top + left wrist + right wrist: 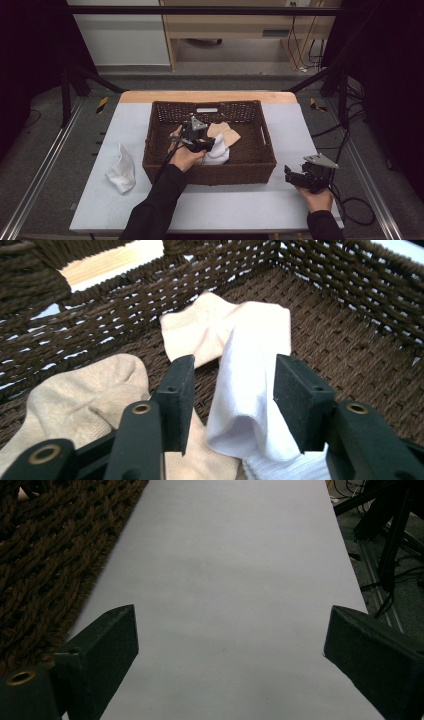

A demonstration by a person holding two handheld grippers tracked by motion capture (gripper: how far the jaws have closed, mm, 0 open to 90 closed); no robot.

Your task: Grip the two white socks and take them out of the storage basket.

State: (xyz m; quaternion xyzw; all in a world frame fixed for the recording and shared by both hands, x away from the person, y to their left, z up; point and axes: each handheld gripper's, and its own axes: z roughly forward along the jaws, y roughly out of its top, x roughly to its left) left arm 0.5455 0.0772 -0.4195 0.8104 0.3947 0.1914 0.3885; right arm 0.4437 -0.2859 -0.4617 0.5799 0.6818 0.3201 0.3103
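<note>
Left gripper [230,390]: jaws standing open around white sock [250,390] inside wicker basket [210,175]. Right gripper [230,645]: hovering wide open near table's [230,555] right edge.

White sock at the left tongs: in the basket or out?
In. The white sock lies on the floor of the brown wicker basket, between the left tongs' open jaws, beside beige socks.

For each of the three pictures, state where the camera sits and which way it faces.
High view: above the person's side, facing forward and down on the table; both forearms show.
Left gripper view: rides the left gripper, looking into the wicker basket at a white sock between its jaws.
Right gripper view: rides the right gripper, facing along bare tabletop.
All three share the basket.
</note>
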